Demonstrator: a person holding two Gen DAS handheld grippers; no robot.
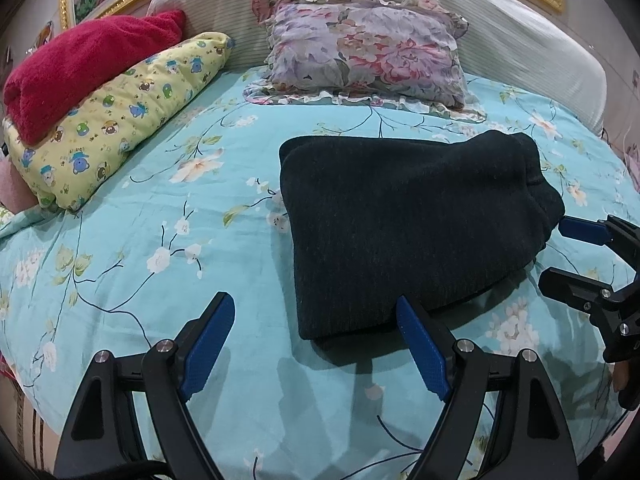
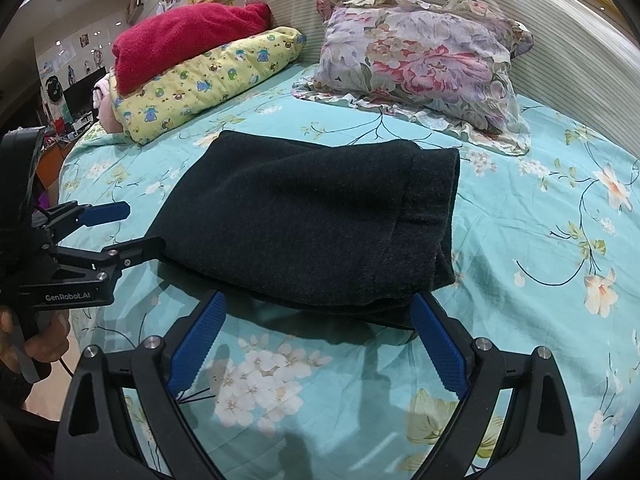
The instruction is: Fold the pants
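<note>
The dark pants [image 1: 412, 224] lie folded into a thick rectangle on the teal floral bedsheet [image 1: 160, 248]; they also show in the right wrist view [image 2: 312, 220]. My left gripper [image 1: 316, 308] is open and empty, just in front of the pants' near left corner. It also shows at the left of the right wrist view [image 2: 142, 226]. My right gripper [image 2: 318, 304] is open and empty at the pants' near edge. It also shows at the right edge of the left wrist view [image 1: 554, 250], beside the pants' right end.
A floral pillow [image 1: 364, 48] leans on the striped headboard [image 1: 520, 36] behind the pants. A yellow cartoon-print quilt [image 1: 112, 120] with a red blanket [image 1: 84, 68] on top lies at the back left. The bed edge is near the bottom left.
</note>
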